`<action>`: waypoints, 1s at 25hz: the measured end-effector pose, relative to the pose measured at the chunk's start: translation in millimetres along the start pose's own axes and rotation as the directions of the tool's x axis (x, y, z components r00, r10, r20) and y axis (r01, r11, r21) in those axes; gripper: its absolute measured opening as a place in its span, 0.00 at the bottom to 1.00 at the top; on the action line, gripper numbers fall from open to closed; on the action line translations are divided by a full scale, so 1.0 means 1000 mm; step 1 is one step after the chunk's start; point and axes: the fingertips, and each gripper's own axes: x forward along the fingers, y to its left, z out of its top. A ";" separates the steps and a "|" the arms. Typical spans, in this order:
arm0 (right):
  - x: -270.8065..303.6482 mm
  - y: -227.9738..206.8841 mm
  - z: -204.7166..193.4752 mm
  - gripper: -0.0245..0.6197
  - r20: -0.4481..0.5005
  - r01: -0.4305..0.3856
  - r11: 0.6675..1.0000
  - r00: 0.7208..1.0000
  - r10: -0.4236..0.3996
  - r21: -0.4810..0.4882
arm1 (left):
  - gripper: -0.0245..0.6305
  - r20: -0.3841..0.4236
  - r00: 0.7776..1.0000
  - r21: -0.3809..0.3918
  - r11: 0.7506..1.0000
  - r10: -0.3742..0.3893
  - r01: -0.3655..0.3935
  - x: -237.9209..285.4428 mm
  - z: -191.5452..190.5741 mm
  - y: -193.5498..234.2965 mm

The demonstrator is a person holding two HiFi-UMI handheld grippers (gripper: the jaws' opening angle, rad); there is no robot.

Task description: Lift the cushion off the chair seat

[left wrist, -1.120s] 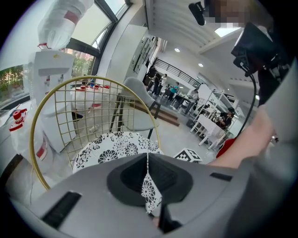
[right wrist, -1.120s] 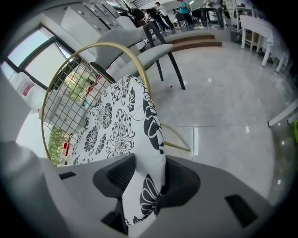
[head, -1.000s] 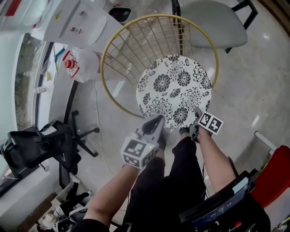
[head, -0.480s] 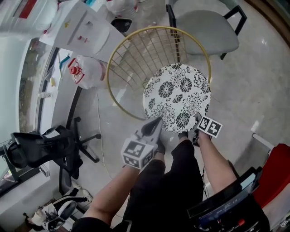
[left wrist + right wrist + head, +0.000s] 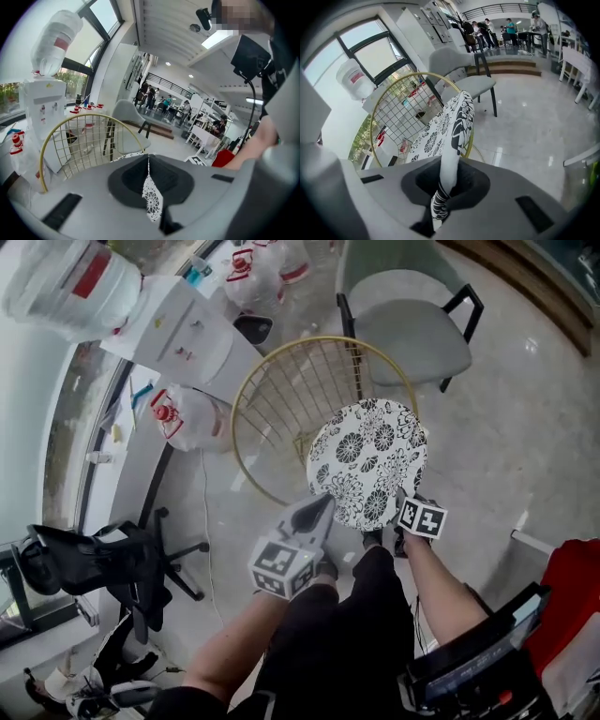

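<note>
The floral cushion (image 5: 367,463) is up over the front of the gold wire chair (image 5: 281,401), pinched at its near rim. The left gripper (image 5: 317,509) is clamped on a thin fold of cover, and the right gripper (image 5: 405,499) has jaws that have just been closing on the padded edge between them. It looks light and floppy — so two spread rim grips suit it.

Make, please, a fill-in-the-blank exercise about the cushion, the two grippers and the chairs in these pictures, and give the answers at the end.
1. The round cushion carries a black-and-white ____ pattern.
2. ____ grippers pinch its near edge: the left gripper and the right gripper.
3. The wire chair has a rim of ____ colour.
4. The padded chair beyond it has a seat of ____ colour.

Missing words: floral; two; gold; grey.
</note>
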 end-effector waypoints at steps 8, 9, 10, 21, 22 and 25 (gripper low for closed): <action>-0.053 0.052 0.034 0.09 0.097 -0.033 0.972 0.994 0.056 -0.232 | 0.05 0.050 0.998 0.104 0.994 -0.037 0.032 -0.025 0.035 -0.018; -0.059 0.057 0.035 0.08 0.099 -0.030 0.968 0.993 0.056 -0.249 | 0.05 0.056 0.998 0.101 0.994 -0.034 0.028 -0.030 0.039 -0.018; -0.063 0.061 0.036 0.08 0.097 -0.024 0.964 0.994 0.051 -0.264 | 0.05 0.062 0.998 0.098 0.995 -0.032 0.026 -0.035 0.043 -0.017; -0.104 0.106 0.065 0.08 0.143 0.007 0.917 0.988 0.055 -0.399 | 0.05 0.136 0.991 0.062 0.998 -0.001 -0.008 -0.077 0.069 0.001; -0.108 0.110 0.069 0.08 0.152 0.006 0.914 0.986 0.061 -0.405 | 0.05 0.147 0.989 0.064 0.998 0.000 -0.009 -0.079 0.073 0.002; -0.120 0.122 0.079 0.08 0.175 0.003 0.905 0.981 0.079 -0.424 | 0.05 0.176 0.984 0.064 0.998 -0.003 -0.009 -0.084 0.087 0.001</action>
